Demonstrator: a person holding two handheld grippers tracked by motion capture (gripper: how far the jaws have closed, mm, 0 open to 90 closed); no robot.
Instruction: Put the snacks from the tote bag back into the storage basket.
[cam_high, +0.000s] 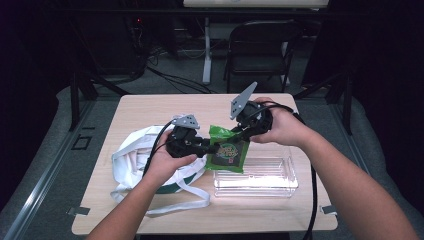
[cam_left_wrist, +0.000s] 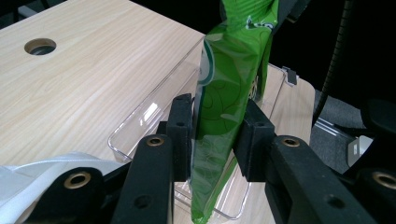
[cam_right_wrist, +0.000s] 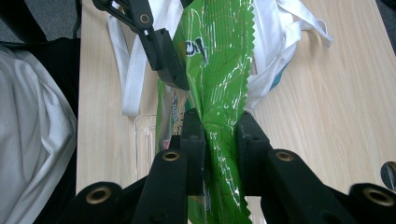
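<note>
A green snack bag (cam_high: 227, 152) hangs in the air over the near left end of a clear plastic box (cam_high: 255, 177). My left gripper (cam_high: 212, 148) comes in from the left and is shut on the bag's lower edge. In the left gripper view both pads (cam_left_wrist: 181, 135) press the bag (cam_left_wrist: 229, 93). My right gripper (cam_high: 235, 134) reaches down from the upper right and is shut on the bag's top. The right gripper view has its pads (cam_right_wrist: 194, 140) pinching the crinkled foil (cam_right_wrist: 219, 70), with the left gripper's jaw farther up the same bag.
A white cloth tote bag (cam_high: 135, 150) lies crumpled on the left of the wooden table (cam_high: 150, 110), under my left hand. The box (cam_left_wrist: 154, 112) sits at the front right. A dark chair (cam_high: 260, 45) stands behind the table. A cable hole (cam_left_wrist: 39, 45) is in the tabletop.
</note>
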